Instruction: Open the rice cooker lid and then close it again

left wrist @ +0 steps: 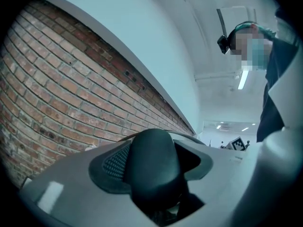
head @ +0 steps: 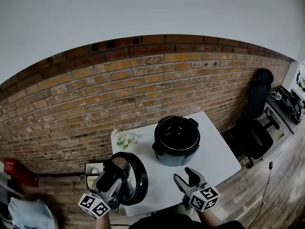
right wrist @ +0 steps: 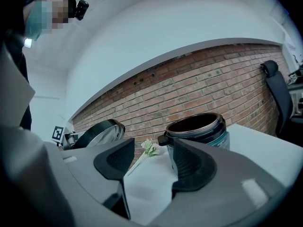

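The dark rice cooker (head: 176, 141) stands on the white table (head: 219, 156) with its top uncovered, showing the black inner pot; it also shows in the right gripper view (right wrist: 201, 130). Its round lid (head: 132, 178) is off the pot, tilted on edge beyond the table's front left. My left gripper (head: 116, 174) is shut on the lid's black handle (left wrist: 152, 162), which fills the space between the jaws. My right gripper (head: 185, 176) hovers open over the table's front edge, short of the cooker, nothing between its fingers (right wrist: 115, 159). The lid (right wrist: 97, 133) appears at the left of the right gripper view.
A small sprig of white flowers (head: 125, 140) lies on the table's left part, near the brick wall (head: 143, 89). A black office chair (head: 257, 123) stands right of the table. A red object (head: 19, 171) and a blue cloth (head: 28, 213) lie at lower left.
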`<control>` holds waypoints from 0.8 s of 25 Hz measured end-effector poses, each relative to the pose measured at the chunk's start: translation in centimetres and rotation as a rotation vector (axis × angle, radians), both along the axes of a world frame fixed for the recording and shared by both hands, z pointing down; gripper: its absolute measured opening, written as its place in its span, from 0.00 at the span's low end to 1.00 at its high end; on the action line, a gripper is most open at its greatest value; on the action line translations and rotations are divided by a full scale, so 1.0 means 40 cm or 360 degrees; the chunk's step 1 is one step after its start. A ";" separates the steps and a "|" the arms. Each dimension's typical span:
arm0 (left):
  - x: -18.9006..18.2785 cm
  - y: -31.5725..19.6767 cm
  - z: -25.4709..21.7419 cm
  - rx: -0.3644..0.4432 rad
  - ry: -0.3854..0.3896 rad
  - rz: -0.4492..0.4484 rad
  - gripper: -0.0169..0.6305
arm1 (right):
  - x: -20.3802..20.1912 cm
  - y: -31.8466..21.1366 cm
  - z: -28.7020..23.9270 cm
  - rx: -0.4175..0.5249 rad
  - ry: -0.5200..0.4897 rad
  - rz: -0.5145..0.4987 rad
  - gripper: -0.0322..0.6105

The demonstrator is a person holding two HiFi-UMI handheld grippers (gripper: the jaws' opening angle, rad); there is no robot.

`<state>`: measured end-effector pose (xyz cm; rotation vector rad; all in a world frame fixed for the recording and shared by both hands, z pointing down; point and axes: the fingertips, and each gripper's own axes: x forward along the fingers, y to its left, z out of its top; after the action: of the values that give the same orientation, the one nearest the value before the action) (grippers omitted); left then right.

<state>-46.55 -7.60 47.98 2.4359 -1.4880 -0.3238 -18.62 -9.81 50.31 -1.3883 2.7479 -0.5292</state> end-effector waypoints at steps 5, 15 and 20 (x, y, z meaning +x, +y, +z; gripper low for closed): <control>-0.010 0.007 0.023 -0.0032 0.0022 -0.0026 0.45 | -0.013 -0.022 0.002 0.0000 -0.0007 -0.0013 0.44; 0.002 -0.042 -0.020 0.0010 -0.0021 -0.0043 0.46 | 0.009 -0.052 -0.004 -0.0012 -0.0025 -0.0006 0.44; 0.045 -0.097 -0.069 0.0067 -0.0075 -0.0019 0.46 | 0.060 -0.071 -0.003 -0.0025 -0.0032 0.0025 0.44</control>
<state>-44.75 -11.48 45.21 2.4847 -1.5308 -0.3055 -16.21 -12.65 50.18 -1.3984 2.7208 -0.5623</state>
